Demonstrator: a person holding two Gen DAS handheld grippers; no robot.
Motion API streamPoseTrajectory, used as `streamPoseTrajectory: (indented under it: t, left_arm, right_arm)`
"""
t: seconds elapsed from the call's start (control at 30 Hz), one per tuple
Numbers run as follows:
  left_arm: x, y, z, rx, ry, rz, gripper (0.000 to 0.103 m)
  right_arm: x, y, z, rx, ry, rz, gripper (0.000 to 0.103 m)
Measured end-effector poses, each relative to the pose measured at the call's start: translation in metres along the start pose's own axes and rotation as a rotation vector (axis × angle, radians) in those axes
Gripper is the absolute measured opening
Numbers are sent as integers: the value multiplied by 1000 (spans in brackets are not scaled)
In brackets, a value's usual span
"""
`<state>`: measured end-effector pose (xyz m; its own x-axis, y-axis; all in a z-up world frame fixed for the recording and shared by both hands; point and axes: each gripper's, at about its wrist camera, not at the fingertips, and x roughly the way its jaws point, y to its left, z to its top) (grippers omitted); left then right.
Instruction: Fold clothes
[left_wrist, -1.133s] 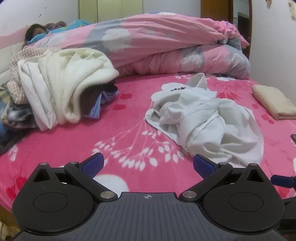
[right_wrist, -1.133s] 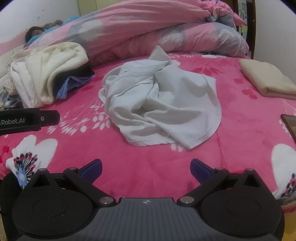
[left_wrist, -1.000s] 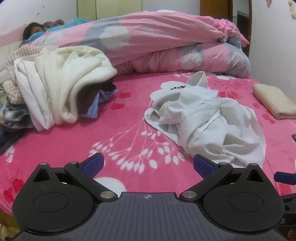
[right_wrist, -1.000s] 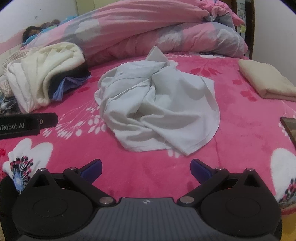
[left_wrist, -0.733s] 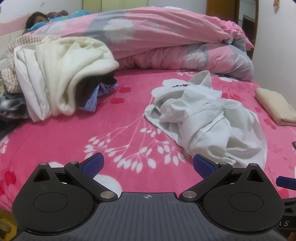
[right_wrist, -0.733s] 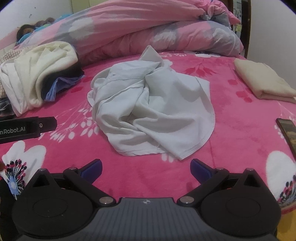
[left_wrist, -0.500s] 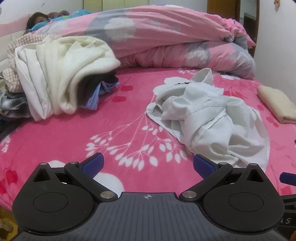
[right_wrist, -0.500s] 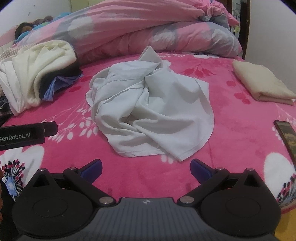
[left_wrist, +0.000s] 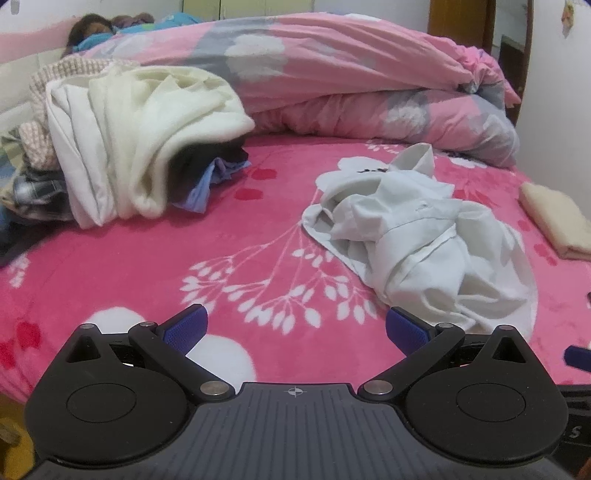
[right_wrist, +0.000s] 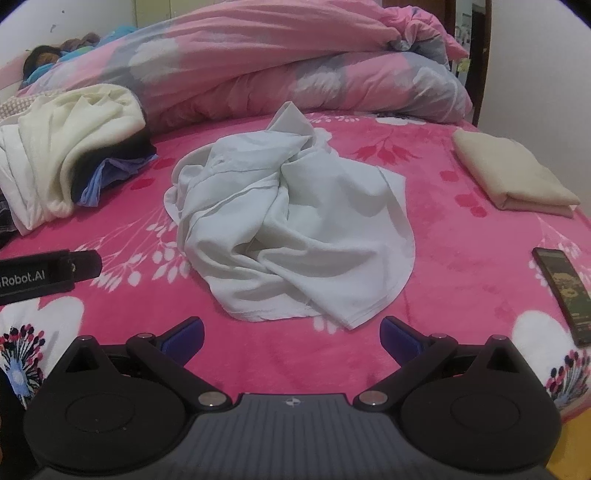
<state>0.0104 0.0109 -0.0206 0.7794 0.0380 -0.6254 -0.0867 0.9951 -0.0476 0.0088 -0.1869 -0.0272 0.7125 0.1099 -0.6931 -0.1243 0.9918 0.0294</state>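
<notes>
A crumpled white shirt (right_wrist: 295, 229) lies in a heap in the middle of the pink flowered bed (right_wrist: 461, 236); it also shows in the left wrist view (left_wrist: 417, 236), to the right. My left gripper (left_wrist: 295, 328) is open and empty, low over the bed's near edge, left of the shirt. My right gripper (right_wrist: 291, 334) is open and empty, just short of the shirt's near hem. The left gripper's body (right_wrist: 44, 275) shows at the left edge of the right wrist view.
A pile of unfolded clothes (left_wrist: 140, 144) (right_wrist: 66, 155) lies at the left. A folded beige garment (right_wrist: 513, 173) (left_wrist: 554, 218) lies at the right. A phone (right_wrist: 563, 291) lies near the right edge. A rolled pink duvet (right_wrist: 288, 62) runs along the back, with a person lying behind it (left_wrist: 92, 29).
Both grippers have moved slightly forward toward the shirt, the left one drifting left. Both stay open. The shirt has not moved.
</notes>
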Motion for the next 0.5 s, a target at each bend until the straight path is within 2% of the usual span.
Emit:
streamPoseTrajectory:
  t: [0.5]
  left_arm:
    - [-7,-5,-1,19,4,13,103]
  right_arm:
    - [-6,2,0,0,-16,-5,103]
